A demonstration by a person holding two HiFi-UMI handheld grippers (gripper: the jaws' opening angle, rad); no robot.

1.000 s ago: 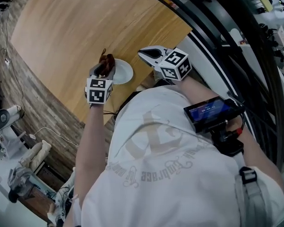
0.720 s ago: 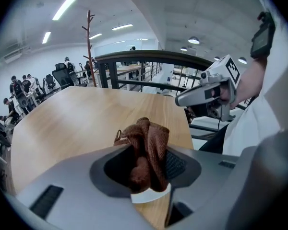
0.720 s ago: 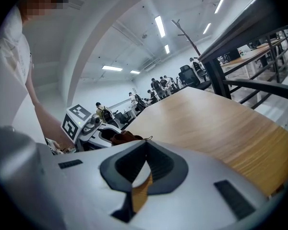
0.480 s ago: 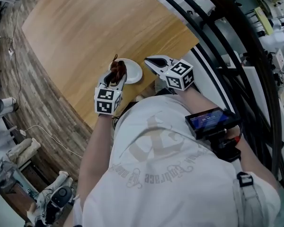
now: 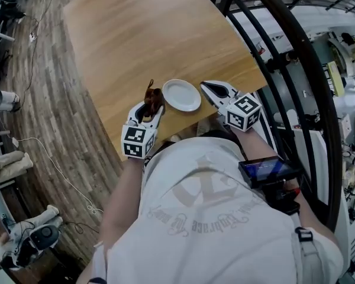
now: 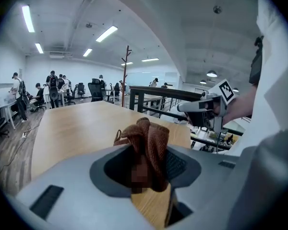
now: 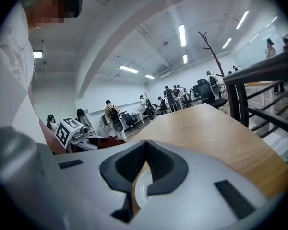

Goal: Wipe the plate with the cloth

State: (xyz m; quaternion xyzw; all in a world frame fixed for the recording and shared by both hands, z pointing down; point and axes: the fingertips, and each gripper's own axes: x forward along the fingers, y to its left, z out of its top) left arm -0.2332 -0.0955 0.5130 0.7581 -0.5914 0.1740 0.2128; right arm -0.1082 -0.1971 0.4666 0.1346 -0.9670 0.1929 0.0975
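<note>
Left gripper (image 5: 151, 107) is clamping the brown cloth (image 5: 154, 94), which is bunching up and poking out past the tips, just left of the white plate (image 5: 181, 95) and not on it. The plate is sitting on the wooden table (image 5: 124, 34) close to the near edge. Right gripper (image 5: 207, 86) is hovering just right of the plate, pinched closed on nothing.

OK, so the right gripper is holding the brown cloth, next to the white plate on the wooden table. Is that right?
Not quite. The left gripper is holding the brown cloth, as the left gripper view shows. The cloth is next to the white plate on the wooden table.
</note>
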